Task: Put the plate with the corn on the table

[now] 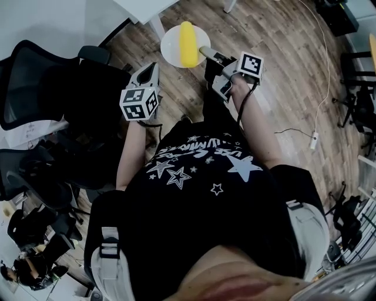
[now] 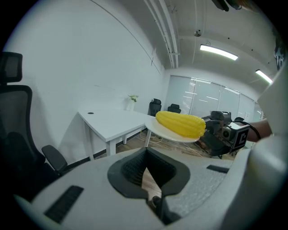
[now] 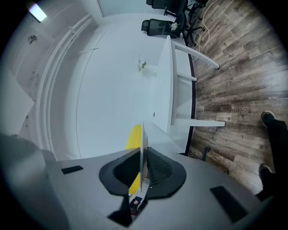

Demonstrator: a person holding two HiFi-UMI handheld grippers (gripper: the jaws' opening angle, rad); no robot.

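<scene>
A round white plate (image 1: 175, 46) carrying a yellow corn cob (image 1: 188, 44) hangs in the air over the wooden floor, just short of the white table (image 1: 147, 9). My right gripper (image 1: 207, 53) is shut on the plate's right rim. In the right gripper view the plate (image 3: 143, 148) stands edge-on between the pads, with the corn (image 3: 133, 137) behind it. My left gripper (image 1: 148, 69) hovers left of and below the plate, shut and holding nothing. In the left gripper view the plate (image 2: 168, 133) and the corn (image 2: 180, 124) float beside the table (image 2: 114, 123).
Black office chairs (image 1: 35, 88) crowd the left side, and one fills the left gripper view's left edge (image 2: 13, 134). A white cable (image 1: 320, 111) runs across the floor at the right. A small plant (image 2: 131, 99) stands at the table's far end.
</scene>
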